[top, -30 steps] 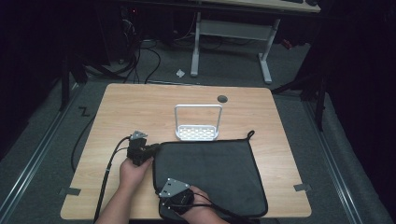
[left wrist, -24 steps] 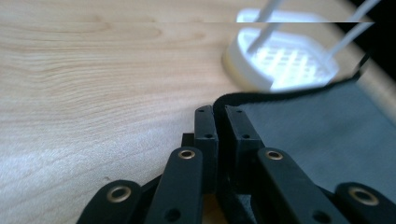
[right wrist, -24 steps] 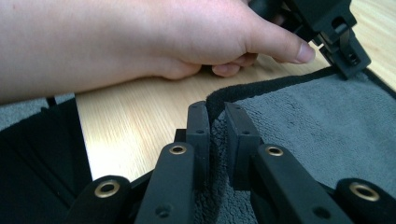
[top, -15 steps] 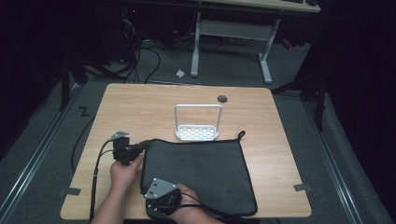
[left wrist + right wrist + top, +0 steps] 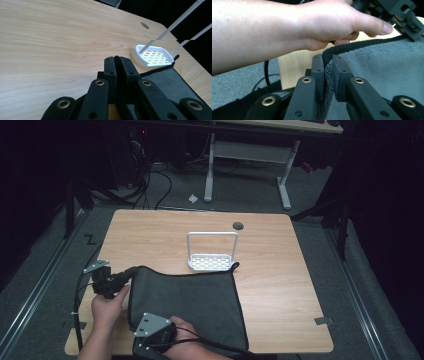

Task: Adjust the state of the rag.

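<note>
A dark grey towel [image 5: 190,305] lies spread on the near half of the wooden table [image 5: 165,232], its left edge lifted off the surface. My left gripper [image 5: 131,271] is shut on the towel's far left corner [image 5: 117,58]; its jaws pinch the black hem, and the cloth [image 5: 167,80] runs off to the right. My right gripper [image 5: 150,332] is shut on the towel's near left edge [image 5: 327,72], the cloth squeezed between the two black jaws. The left hand [image 5: 317,25] and its gripper show just beyond.
A white perforated tray with a tall wire handle [image 5: 212,252] stands at the table's middle, touching the towel's far edge, and appears in the left gripper view [image 5: 153,56]. A round grommet hole [image 5: 238,225] lies behind it. Cables [image 5: 80,290] trail off the left edge.
Both grippers have dragged the towel to the left and nearer the front edge; its left side now stands lifted and its right edge has pulled in from the right.
</note>
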The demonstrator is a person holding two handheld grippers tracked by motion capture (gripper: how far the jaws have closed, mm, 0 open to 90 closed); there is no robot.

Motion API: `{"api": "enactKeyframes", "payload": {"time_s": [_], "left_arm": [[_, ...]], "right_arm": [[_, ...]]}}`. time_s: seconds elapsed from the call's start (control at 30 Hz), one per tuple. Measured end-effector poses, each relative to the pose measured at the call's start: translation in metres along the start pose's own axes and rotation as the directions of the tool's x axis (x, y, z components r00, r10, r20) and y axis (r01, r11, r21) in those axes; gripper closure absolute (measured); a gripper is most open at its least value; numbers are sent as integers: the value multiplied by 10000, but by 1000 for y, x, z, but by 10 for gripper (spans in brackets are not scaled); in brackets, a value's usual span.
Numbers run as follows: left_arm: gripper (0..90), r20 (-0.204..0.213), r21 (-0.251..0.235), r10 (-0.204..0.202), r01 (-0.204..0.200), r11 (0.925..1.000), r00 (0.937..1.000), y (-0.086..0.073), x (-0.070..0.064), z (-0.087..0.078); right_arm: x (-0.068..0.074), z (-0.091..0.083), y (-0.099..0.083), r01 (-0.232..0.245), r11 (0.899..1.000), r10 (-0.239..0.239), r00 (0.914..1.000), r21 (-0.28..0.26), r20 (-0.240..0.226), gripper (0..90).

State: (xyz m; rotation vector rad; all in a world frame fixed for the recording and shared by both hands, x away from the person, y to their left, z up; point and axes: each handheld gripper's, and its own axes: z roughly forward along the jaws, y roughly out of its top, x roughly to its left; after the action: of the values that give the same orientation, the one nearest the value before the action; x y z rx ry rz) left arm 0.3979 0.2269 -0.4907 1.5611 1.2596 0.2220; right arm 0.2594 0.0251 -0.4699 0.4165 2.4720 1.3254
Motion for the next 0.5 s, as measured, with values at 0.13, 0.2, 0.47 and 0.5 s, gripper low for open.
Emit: {"api": "enactKeyframes", "payload": {"time_s": [0.13, 0.2, 0.47, 0.5], "left_arm": [[842, 203, 37, 104, -105, 9999, 9997, -2, -21, 21], [841, 253, 96, 35, -37, 9999, 9997, -3, -30, 32], [838, 415, 508, 308, -329, 9982, 9987, -4, -67, 78], [838, 434, 585, 363, -388, 9975, 9984, -5, -72, 84]], "right_arm": [[-12, -23, -15, -300, 9995, 302, 9987, -65, 399, 817], [-19, -35, -24, -533, 9985, 539, 9966, -123, 629, 817], [-44, -80, -69, -1159, 9931, 1120, 9812, 157, 1572, 817], [-47, -85, -75, -1244, 9920, 1192, 9785, 206, 1684, 817]]}}
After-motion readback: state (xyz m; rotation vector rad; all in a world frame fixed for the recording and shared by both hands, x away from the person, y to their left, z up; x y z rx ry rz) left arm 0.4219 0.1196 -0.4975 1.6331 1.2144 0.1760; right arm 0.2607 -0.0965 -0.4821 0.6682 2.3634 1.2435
